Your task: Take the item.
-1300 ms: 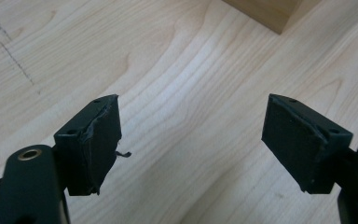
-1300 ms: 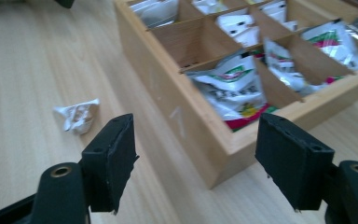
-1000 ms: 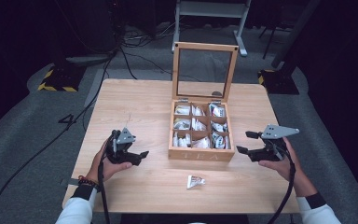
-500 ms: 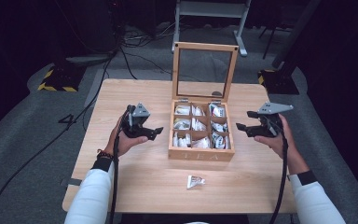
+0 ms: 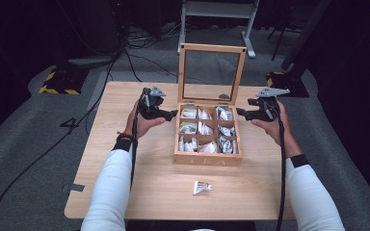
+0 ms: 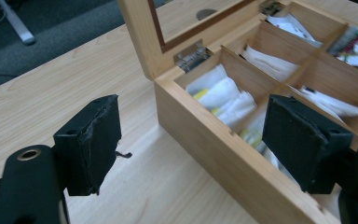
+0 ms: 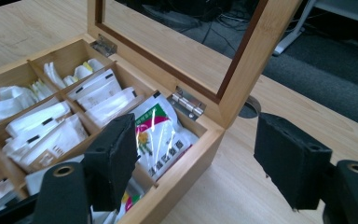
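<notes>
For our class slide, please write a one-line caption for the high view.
Two open grippers, left gripper and right gripper, flank an open wooden tea box; one packet lies on the table.

Left gripper: box wall sits between its spread jaws. Right gripper: same, at the box's hinge corner. Upright lid blocks the far side; bare table lies outward.

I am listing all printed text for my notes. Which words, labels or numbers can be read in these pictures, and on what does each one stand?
"TEA": front wall of the wooden box, faint in the high view.
"4": pale mark on the grey floor left of the table.
Print on the green-and-white sachet in the box's corner compartment: too blurred to read.
Print on the loose sachet on the table: too small to read.
</notes>
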Action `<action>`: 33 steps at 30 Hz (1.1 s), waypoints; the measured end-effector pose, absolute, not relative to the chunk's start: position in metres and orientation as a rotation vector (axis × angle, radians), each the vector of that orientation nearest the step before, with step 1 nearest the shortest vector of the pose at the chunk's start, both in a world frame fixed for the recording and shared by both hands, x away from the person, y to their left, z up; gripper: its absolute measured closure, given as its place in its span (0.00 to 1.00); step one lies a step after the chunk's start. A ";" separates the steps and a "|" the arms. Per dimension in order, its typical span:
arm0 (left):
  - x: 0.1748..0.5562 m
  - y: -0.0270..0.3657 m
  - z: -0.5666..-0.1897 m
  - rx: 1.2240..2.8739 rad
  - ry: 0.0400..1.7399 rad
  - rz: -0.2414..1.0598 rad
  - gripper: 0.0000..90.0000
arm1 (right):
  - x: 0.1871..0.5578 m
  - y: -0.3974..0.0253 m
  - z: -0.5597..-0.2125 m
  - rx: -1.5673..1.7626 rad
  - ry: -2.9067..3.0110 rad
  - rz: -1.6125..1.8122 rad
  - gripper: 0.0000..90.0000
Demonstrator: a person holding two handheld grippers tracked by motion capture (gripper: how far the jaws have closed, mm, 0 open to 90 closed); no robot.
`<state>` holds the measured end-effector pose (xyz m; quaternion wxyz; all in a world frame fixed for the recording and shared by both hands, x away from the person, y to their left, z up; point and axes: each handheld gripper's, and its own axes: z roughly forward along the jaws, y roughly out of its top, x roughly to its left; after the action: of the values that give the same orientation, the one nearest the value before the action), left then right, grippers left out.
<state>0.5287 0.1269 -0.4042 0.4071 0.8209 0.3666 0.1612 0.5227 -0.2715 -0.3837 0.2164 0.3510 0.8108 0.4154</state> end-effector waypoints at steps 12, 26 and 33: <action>0.574 0.100 -0.402 2.067 0.999 0.404 0.22 | 0.569 -0.259 -0.386 1.062 2.242 1.175 0.33; 0.603 0.091 -0.411 2.049 1.071 0.340 0.35 | 0.600 -0.257 -0.409 1.181 2.258 1.208 0.31; 0.614 0.085 -0.417 2.045 1.064 0.293 0.41 | 0.609 -0.258 -0.411 1.200 2.191 1.321 0.36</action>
<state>0.6136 0.0854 -0.4167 0.3975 0.8076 0.4201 0.1157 0.6089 -0.2577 -0.4111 0.1570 0.4192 0.7657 0.4618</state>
